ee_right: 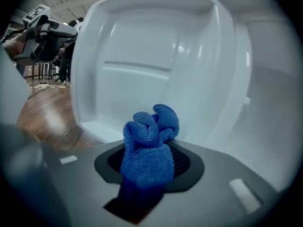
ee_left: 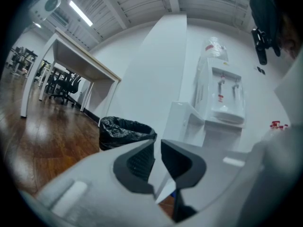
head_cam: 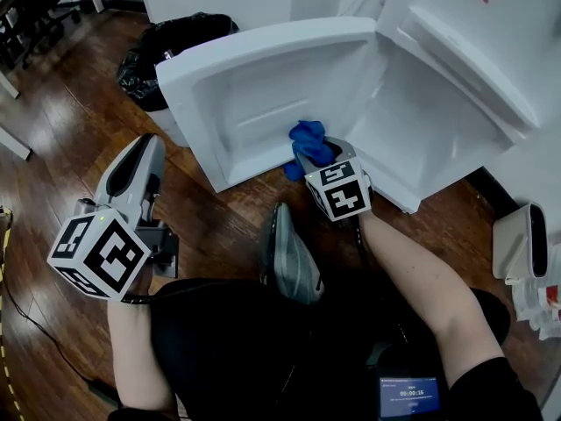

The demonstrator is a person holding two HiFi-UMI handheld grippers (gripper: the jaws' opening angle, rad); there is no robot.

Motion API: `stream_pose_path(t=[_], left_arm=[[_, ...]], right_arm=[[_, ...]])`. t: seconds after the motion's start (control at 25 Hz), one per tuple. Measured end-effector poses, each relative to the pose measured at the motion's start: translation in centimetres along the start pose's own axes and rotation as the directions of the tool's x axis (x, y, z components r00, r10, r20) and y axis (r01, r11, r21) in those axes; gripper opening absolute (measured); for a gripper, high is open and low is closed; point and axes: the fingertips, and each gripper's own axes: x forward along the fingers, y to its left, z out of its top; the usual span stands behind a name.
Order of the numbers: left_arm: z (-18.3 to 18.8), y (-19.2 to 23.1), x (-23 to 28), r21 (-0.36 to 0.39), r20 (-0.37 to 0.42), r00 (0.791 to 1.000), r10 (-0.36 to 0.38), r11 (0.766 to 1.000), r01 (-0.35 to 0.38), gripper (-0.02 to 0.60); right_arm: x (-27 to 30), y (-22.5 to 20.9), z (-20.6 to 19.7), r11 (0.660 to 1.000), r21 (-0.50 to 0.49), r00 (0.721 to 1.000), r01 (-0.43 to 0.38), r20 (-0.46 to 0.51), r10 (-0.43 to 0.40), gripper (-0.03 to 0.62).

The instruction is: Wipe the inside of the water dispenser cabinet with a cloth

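Observation:
The white water dispenser cabinet [head_cam: 438, 139] stands open low at the floor, its door [head_cam: 263, 95] swung out to the left with the inner panel [ee_right: 142, 60] facing me. My right gripper [head_cam: 311, 152] is shut on a bunched blue cloth [head_cam: 307, 139] [ee_right: 149, 145] and hovers just before the door's lower inner edge, near the hinge. My left gripper [head_cam: 140, 178] hangs at the left over the wood floor, well clear of the cabinet, jaws shut with nothing between them [ee_left: 157, 167].
A black bin bag [head_cam: 162, 55] [ee_left: 125, 129] sits behind the open door. A second white water dispenser [ee_left: 222, 93] stands by the far wall. My shoe [head_cam: 289, 257] rests on the floor before the cabinet. A white device [head_cam: 521, 244] lies at the right.

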Motion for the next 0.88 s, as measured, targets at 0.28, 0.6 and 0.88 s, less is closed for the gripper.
stream_pose_path(t=[0.28, 0.6, 0.88], left_arm=[[-0.3, 0.0, 0.1, 0.001, -0.016, 1.0, -0.001, 1.0, 0.001, 0.044], [-0.4, -0.4, 0.1, 0.003, -0.028, 0.999, -0.017, 1.0, 0.017, 0.041], [-0.9, -0.1, 0.1, -0.005, -0.034, 0.999, -0.014, 1.0, 0.014, 0.04]], right_arm=[[-0.1, 9.0, 2.0, 0.97, -0.085, 0.973, -0.229, -0.054, 0.225, 0.167], [-2.9, 21.0, 3.9, 0.665, -0.548, 0.86, -0.508, -0.274, 0.431, 0.163], [-1.1, 21.1, 2.8, 0.632, -0.564, 0.847, -0.531, -0.366, 0.385, 0.163]])
